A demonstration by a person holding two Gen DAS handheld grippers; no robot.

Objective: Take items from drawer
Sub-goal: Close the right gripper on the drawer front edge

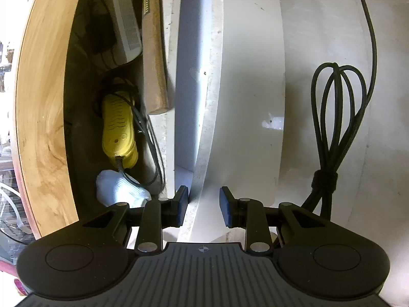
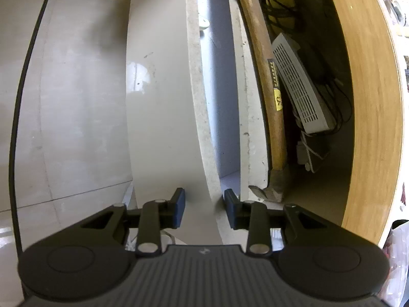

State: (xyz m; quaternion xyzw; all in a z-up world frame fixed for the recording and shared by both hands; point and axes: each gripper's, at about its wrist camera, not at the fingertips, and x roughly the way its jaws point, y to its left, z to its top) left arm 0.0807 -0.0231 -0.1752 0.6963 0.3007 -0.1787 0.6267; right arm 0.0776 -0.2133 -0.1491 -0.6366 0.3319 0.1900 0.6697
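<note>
The drawer is pulled out under a wooden top. Its white front panel (image 1: 204, 117) runs between the fingers of my left gripper (image 1: 203, 206), whose jaws stand astride its top edge with a small gap. My right gripper (image 2: 204, 206) straddles the same panel (image 2: 202, 117) from the other end. Whether the pads press the panel is unclear. Inside the drawer lie a wooden-handled hammer (image 1: 153, 58) (image 2: 273, 117), a white vented box (image 1: 125, 18) (image 2: 299, 87), a yellow plug-in device (image 1: 118, 128) with a black cord, and a white sock (image 1: 117, 186).
The wooden top (image 1: 43, 117) (image 2: 370, 102) overhangs the drawer and leaves a narrow opening. A coiled black cable (image 1: 332, 128) lies on the pale floor outside the drawer. A black cable (image 2: 23, 89) also curves across the floor in the right wrist view.
</note>
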